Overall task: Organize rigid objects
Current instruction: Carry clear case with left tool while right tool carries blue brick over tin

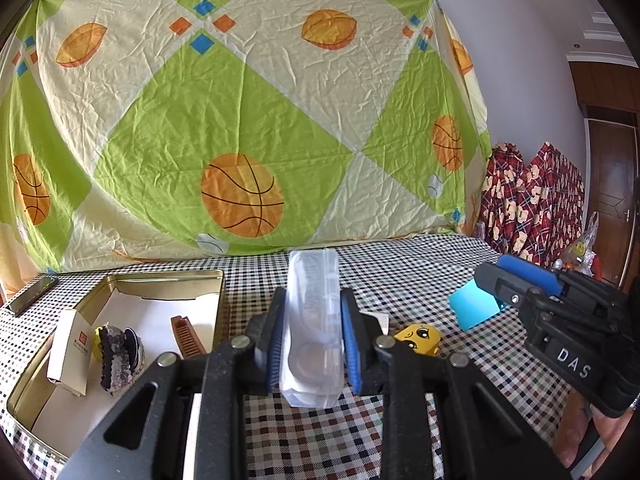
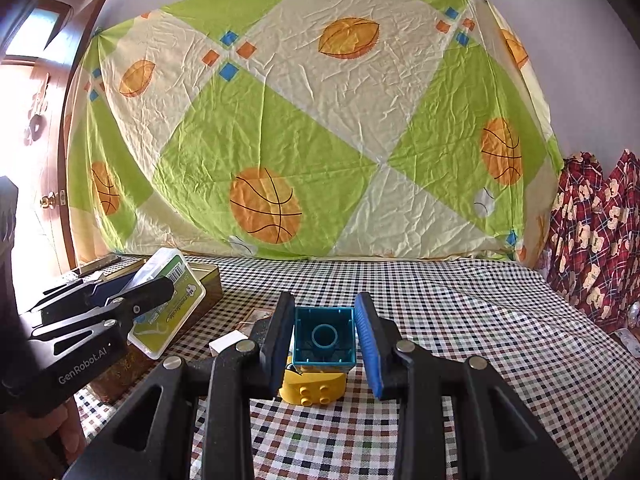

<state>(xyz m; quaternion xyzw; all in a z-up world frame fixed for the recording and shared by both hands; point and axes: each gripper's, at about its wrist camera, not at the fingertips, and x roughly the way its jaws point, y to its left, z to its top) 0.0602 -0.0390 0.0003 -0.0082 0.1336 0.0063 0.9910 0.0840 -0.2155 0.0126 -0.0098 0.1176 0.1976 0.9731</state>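
Left wrist: left gripper (image 1: pixel 313 332) clamps clear plastic case (image 1: pixel 313 320), right gripper (image 2: pixel 325 334) grips teal block (image 2: pixel 324 338) w/ tin (image 1: pixel 120 320) nearby

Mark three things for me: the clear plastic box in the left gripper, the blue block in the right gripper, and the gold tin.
clear plastic box (image 1: pixel 312 320), left wrist view, its top face between the pads.
blue block (image 2: pixel 324 338), right wrist view, its hollow underside.
gold tin (image 1: pixel 168 276), left wrist view, its far rim.
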